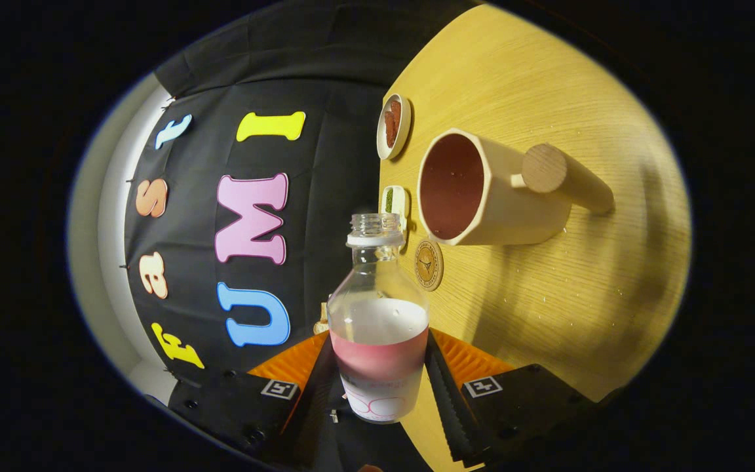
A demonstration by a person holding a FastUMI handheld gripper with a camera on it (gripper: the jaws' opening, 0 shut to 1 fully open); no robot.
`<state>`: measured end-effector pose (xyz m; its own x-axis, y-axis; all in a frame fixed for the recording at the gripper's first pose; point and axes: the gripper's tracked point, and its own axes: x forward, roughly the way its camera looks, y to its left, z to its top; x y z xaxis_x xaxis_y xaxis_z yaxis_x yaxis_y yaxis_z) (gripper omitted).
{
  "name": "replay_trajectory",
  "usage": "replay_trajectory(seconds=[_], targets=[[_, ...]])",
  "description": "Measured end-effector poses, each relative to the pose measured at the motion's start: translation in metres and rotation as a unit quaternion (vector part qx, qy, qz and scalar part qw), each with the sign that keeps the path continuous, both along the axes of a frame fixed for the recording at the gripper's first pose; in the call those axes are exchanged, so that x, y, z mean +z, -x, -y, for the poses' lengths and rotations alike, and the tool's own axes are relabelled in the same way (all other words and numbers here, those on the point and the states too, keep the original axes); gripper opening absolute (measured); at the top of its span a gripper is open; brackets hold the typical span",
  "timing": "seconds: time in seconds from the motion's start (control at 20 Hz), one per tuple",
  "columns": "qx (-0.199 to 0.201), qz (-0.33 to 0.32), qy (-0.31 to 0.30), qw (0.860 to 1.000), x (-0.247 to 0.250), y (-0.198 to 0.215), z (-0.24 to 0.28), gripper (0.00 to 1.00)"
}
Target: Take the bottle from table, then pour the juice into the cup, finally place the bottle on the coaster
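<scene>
My gripper (381, 377) is shut on a clear plastic bottle (379, 328); both fingers press its lower sides. The bottle has no cap, and pink juice fills its lower part. The table (580, 275) stands on edge in this view, so the bottle is held strongly tilted relative to it. Beyond the bottle's mouth (373, 226) stands a beige cup (482, 190) with a round wooden handle (564, 176); its inside looks reddish. The mouth is close to the cup's rim but apart from it. A round wooden coaster (428, 264) lies between the bottle and the cup's base.
A small round dish (394, 126) with something reddish-brown sits beyond the cup near the table's far edge. A small holder with something green (395, 202) stands just behind the bottle's neck. Tiny specks like droplets (548, 298) dot the wood near the cup.
</scene>
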<state>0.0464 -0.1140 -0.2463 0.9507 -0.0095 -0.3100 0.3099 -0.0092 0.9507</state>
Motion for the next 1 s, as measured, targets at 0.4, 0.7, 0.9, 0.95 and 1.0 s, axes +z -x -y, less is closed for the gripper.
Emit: replay_trajectory(seconds=[0.4,0.7,0.9,0.95,1.0], targets=[[-0.002,-0.005,-0.040,0.999,0.0002,-0.0004,-0.0024,0.76],[-0.022,-0.003,-0.071,0.997,0.0016,-0.0012,0.0022,0.76],[-0.023,-0.003,-0.086,0.996,0.0011,0.0004,0.0020,0.76],[-0.025,-0.003,-0.091,0.996,0.0014,0.0007,0.0024,0.76],[-0.027,-0.003,-0.096,0.995,0.0003,-0.0003,0.0022,0.76]])
